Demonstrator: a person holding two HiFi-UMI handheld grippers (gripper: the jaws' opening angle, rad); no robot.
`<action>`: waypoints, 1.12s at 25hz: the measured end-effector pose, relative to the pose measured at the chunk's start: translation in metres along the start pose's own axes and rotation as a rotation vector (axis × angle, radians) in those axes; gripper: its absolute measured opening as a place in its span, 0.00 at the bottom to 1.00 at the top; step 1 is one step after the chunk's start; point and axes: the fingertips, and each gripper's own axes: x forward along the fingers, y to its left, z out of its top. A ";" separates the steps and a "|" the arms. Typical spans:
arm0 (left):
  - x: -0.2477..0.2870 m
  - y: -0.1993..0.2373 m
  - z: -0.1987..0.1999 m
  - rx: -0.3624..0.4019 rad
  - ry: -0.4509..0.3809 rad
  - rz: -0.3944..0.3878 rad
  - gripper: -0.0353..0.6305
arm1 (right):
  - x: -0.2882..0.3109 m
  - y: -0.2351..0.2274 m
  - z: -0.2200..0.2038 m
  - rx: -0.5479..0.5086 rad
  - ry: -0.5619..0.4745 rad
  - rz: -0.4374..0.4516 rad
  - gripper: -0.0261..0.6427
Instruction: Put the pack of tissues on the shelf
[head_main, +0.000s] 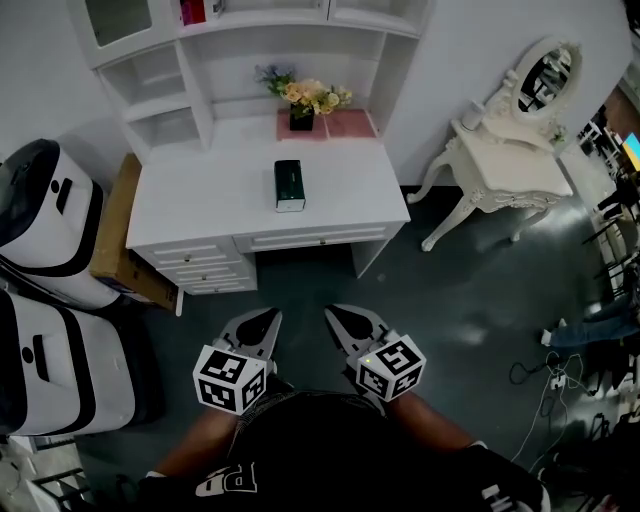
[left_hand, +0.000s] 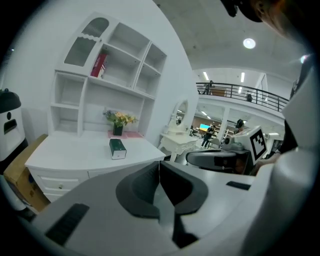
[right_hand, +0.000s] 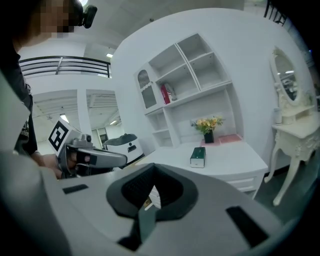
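The pack of tissues (head_main: 290, 186) is a dark green box lying on the white desk (head_main: 200, 205), in front of the flower pot (head_main: 303, 102). Over the desk stands the white shelf unit (head_main: 165, 90). It also shows as the pack (left_hand: 117, 148) in the left gripper view and the pack (right_hand: 198, 156) in the right gripper view. My left gripper (head_main: 268, 320) and right gripper (head_main: 338, 316) hang side by side over the dark floor, well short of the desk. Both are shut with nothing between their jaws, as the left gripper (left_hand: 159, 167) and right gripper (right_hand: 152, 171) show close up.
A white dressing table (head_main: 510, 165) with an oval mirror stands to the right of the desk. Two white machines (head_main: 40, 220) and a cardboard box (head_main: 120, 235) crowd its left side. Cables (head_main: 555, 380) lie on the floor at the right. A red book (left_hand: 99, 65) stands on an upper shelf.
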 end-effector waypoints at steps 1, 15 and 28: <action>0.003 0.007 -0.001 -0.004 0.011 -0.003 0.08 | 0.009 0.000 0.003 -0.003 0.002 0.002 0.05; 0.061 0.105 0.048 -0.023 0.027 -0.066 0.08 | 0.112 -0.030 0.033 -0.021 0.060 -0.046 0.05; 0.094 0.209 0.102 0.022 0.025 -0.094 0.08 | 0.213 -0.066 0.068 -0.043 0.067 -0.156 0.05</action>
